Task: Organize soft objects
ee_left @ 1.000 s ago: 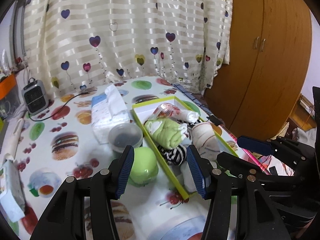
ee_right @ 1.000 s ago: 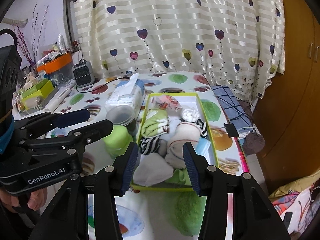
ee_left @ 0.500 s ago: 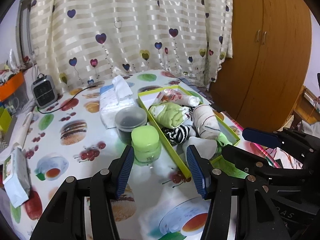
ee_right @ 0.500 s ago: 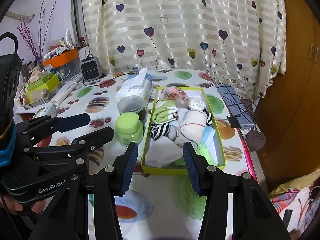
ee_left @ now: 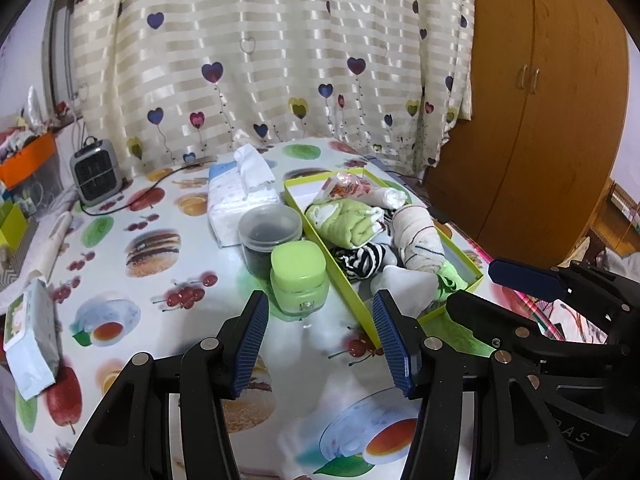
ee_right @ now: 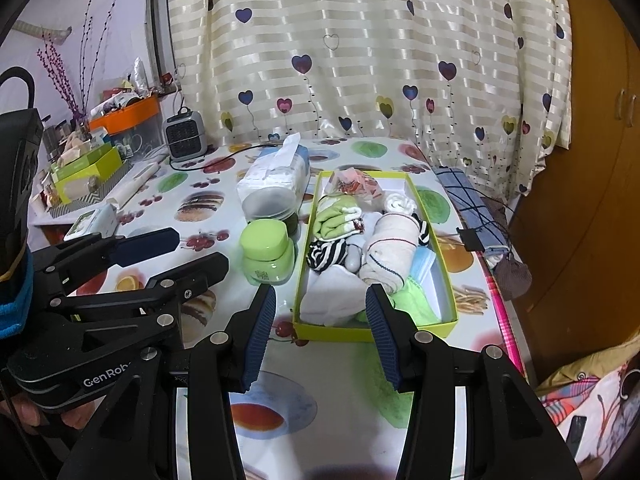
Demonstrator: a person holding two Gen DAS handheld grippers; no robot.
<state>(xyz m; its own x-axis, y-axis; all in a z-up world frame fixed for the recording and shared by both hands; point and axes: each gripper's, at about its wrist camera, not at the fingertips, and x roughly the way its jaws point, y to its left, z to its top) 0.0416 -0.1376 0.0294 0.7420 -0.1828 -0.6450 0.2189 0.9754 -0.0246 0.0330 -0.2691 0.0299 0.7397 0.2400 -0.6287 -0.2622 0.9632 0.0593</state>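
Left gripper: I see its blue pads spread apart with nothing between them, hovering above the table's near edge. The green jar stands just beyond the gap, a little toward the left pad.
Right gripper: released as well, jaws apart and empty. I have it hanging above the near end of the box, whose front wall sits just past the fingertips.
Box: a long yellow-green tray lying toward the table's right edge, its long side running away from me.
Soft objects: all inside the box. A white cloth fills the near left corner, closest to my right gripper; a bright green cloth lies in the near right corner.
Middle of box: a cream rolled towel with a dark thread line, a zebra-striped sock beside it on the left, and a blue face mask against the right wall.
Far half of box: a green-and-white rolled sock, a small white roll, and a crinkly packet at the far end.
Green jar: on the table, just left of the box's long wall.
Clear tub: directly behind the jar, touching it as far as I can tell.
Tissue pack: behind the tub, toward the table's middle.
Table: covered in a fruit-and-burger print cloth.
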